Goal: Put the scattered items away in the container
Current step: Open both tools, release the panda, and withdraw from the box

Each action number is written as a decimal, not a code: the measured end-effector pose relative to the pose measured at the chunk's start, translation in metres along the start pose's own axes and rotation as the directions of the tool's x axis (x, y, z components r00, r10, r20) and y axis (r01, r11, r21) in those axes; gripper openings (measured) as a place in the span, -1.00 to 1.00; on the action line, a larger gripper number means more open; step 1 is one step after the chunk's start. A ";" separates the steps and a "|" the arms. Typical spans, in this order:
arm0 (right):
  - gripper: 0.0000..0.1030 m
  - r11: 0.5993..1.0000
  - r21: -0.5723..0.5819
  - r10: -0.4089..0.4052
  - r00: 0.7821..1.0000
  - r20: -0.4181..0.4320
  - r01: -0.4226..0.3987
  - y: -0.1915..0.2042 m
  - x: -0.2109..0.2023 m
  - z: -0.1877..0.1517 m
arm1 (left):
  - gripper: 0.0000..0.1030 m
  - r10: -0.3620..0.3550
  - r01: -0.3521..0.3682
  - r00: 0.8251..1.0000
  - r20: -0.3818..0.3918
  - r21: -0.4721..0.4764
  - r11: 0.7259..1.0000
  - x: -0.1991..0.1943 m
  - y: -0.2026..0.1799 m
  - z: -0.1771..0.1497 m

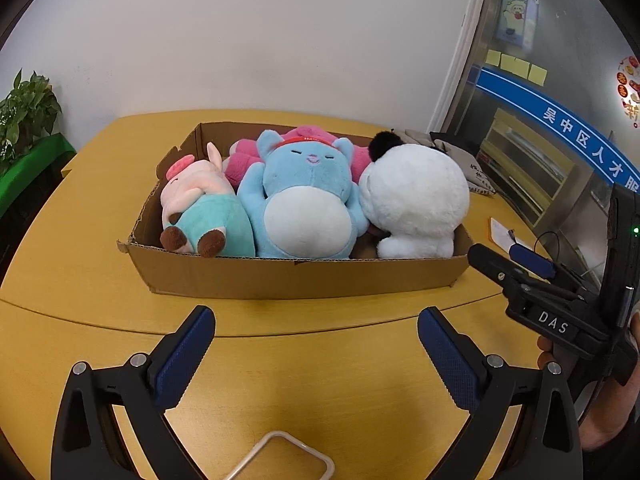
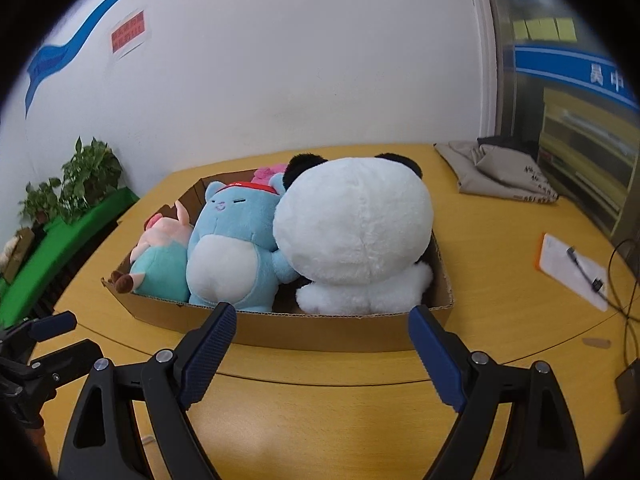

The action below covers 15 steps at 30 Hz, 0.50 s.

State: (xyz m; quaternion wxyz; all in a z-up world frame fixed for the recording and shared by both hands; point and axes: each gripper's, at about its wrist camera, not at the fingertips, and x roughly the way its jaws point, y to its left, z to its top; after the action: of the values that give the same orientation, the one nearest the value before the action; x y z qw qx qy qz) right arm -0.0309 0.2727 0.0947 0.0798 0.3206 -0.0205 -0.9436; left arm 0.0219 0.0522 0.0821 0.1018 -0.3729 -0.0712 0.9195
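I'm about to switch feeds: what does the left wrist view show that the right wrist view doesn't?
Only the left wrist view: a clear-rimmed object at the near table edge, and a hand on the right gripper.

Only the right wrist view: a blue wall stripe and the left gripper.

Both: the cardboard box holding the pig plush, blue plush and panda plush; the notepad.

1. Cardboard box (image 1: pixel 304 276) is plain brown, tabletop (image 1: pixel 80 272) is yellow wood.
2. Left pig plush (image 1: pixel 200 204): pink with a teal outfit, brown hooves.
3. Middle plush (image 1: pixel 308 200): light blue, white belly, red headband.
4. Right panda plush (image 2: pixel 356 232): white, black ears.
5. Far pink plush (image 1: pixel 240 164) is hot pink.
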 end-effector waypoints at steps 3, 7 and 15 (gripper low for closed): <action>0.71 0.999 -0.032 0.017 1.000 0.000 -0.017 0.011 -0.010 0.000 | 0.99 -0.016 0.016 1.000 0.021 -0.005 1.000 -0.007 0.000 0.000; 0.70 0.998 -0.069 0.012 1.000 0.008 -0.011 0.022 -0.018 -0.002 | 0.99 -0.015 0.016 0.999 0.038 -0.015 1.000 -0.015 0.002 0.001; 0.71 0.996 -0.090 -0.025 1.000 0.014 0.026 0.028 -0.024 -0.006 | 0.99 -0.011 0.012 0.999 0.045 -0.024 1.000 -0.018 0.003 -0.003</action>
State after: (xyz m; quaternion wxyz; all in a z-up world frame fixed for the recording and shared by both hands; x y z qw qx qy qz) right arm -0.0047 0.2487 0.1073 0.0820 0.3107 0.0255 -0.9466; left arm 0.0359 0.0455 0.0917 0.1010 -0.3532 -0.0866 0.9260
